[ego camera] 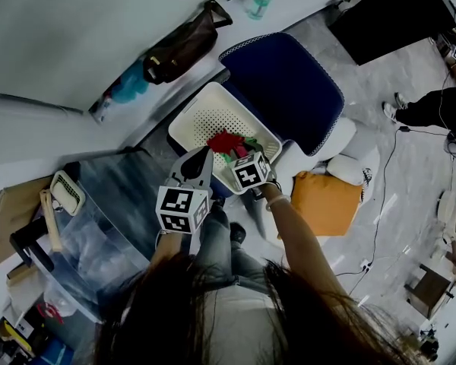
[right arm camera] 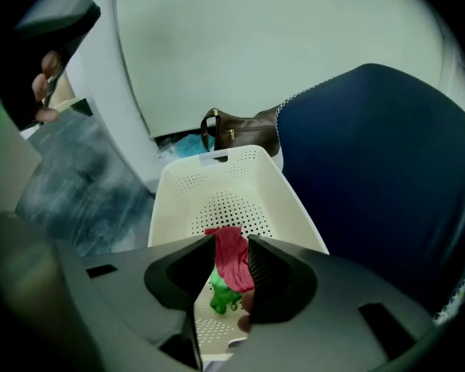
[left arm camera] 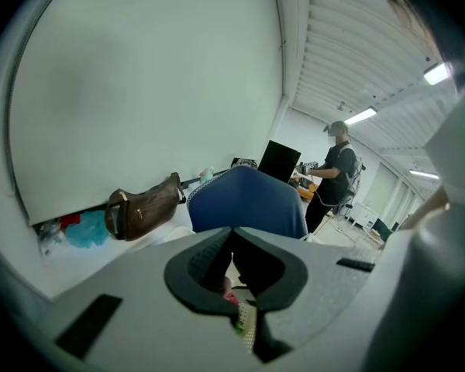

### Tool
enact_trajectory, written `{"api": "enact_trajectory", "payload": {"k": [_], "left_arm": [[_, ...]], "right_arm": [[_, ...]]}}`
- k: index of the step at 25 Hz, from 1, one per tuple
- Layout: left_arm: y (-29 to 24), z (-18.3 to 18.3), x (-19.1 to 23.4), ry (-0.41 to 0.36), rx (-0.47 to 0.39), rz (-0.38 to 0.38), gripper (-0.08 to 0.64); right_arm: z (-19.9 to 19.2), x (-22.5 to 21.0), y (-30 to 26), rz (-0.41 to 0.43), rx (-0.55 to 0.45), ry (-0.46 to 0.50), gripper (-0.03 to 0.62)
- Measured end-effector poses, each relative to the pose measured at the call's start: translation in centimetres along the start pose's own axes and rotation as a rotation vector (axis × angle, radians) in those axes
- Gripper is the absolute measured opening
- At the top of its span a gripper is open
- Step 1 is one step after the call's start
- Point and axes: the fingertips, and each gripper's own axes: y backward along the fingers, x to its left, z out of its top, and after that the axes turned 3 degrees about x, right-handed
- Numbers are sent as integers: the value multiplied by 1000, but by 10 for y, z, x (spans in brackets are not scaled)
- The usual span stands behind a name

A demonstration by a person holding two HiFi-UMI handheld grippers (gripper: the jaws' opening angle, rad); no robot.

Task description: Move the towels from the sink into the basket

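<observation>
White perforated basket (ego camera: 205, 112) sits on a blue chair (ego camera: 289, 82) whose back rises just behind it; a brown bag (ego camera: 178, 48) lies on the desk (ego camera: 235, 17) beyond. Right claw (right arm camera: 231, 245) hangs over the basket, jaws partly apart, with the red towel (right arm camera: 229, 258) draped loosely between them above a green towel (right arm camera: 221, 294) on the basket floor. Left claw (ego camera: 204, 153) points at the near rim, jaws together and empty.
</observation>
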Motion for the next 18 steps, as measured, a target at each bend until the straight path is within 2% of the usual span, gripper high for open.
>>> {"api": "enact_trajectory", "payload": {"k": [6,18], "left_arm": [[9,2,-16,-19,-24,5,9],[58,5,-71,-63,-106,38,9]], "right_arm": [[3,-1,26,-7,-82,-19,134],[-24,8,112,-39,-234,-54,74]]}}
